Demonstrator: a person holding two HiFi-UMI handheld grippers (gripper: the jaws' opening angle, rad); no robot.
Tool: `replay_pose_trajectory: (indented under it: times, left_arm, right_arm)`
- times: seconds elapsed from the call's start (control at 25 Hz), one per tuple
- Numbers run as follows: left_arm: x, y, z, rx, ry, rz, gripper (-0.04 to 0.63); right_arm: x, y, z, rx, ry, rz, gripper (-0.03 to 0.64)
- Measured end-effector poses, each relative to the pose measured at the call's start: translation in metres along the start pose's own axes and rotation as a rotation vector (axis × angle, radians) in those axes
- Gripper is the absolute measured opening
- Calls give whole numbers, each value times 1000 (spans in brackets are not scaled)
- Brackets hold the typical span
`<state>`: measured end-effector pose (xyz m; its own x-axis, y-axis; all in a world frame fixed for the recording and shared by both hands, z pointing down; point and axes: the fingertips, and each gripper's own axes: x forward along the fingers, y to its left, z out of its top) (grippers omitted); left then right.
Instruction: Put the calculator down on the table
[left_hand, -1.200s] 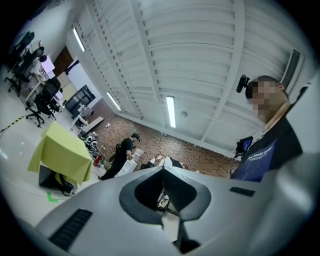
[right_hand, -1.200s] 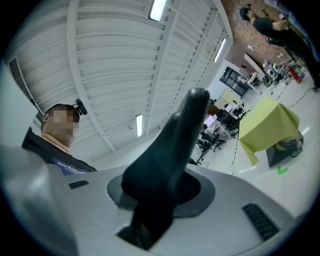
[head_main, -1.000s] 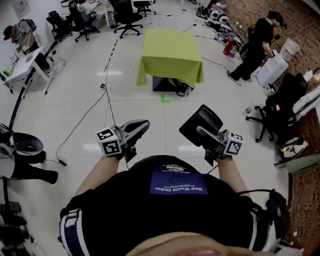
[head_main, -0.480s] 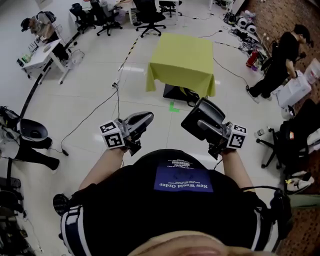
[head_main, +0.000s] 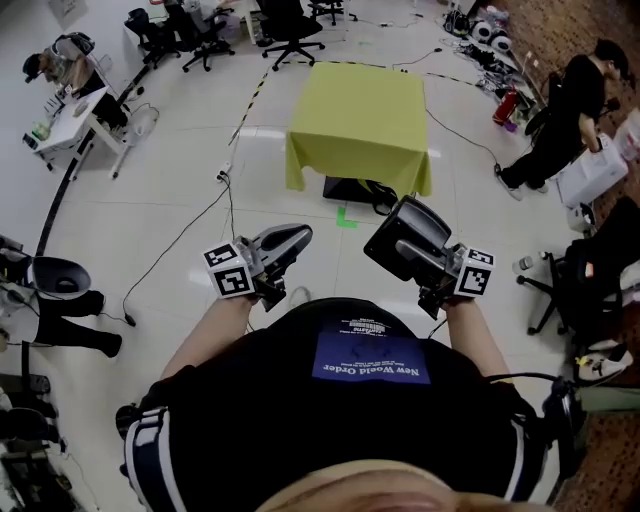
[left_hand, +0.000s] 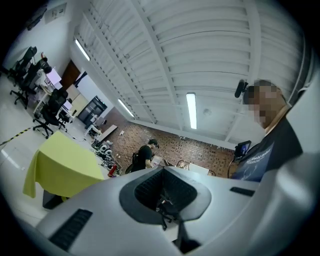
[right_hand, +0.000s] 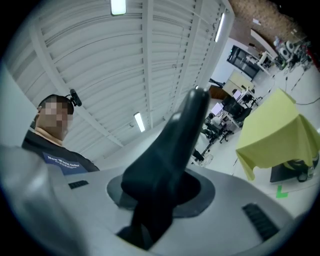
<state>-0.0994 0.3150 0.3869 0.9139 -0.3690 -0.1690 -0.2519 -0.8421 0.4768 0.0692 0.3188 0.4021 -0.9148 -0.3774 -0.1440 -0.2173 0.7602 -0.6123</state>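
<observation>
A black calculator (head_main: 410, 232) stands tilted up in my right gripper (head_main: 412, 256), which is shut on its lower edge; in the right gripper view the calculator (right_hand: 167, 160) rises dark between the jaws. My left gripper (head_main: 285, 240) is held level beside it, jaws together with nothing in them; the left gripper view shows only its grey jaws (left_hand: 165, 200). Ahead on the floor stands the table under a yellow-green cloth (head_main: 358, 110), also in the left gripper view (left_hand: 60, 165) and the right gripper view (right_hand: 280, 132). Both grippers are well short of it, at the person's waist.
A black box (head_main: 350, 188) sits under the table, with a green floor mark (head_main: 346, 218) in front. A cable (head_main: 190, 235) trails across the white floor at left. Office chairs (head_main: 290, 20) stand behind the table. A person (head_main: 565, 110) stands at right near a chair (head_main: 590, 270).
The person has walked forward with both grippers; the yellow table looks nearer and more centred. The calculator stays gripped in the right gripper, and the left stays shut.
</observation>
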Motion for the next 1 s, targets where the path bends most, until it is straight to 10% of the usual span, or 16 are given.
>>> replay_pose_trajectory:
  times: [0.64, 1.0]
  left_arm:
    - [-4, 206, 129, 27, 61, -204, 6]
    - [34, 278, 142, 4, 63, -169, 6]
  right_arm:
    - [157, -103, 90, -72, -141, -153, 106]
    - [168, -180, 131, -31, -131, -152, 106]
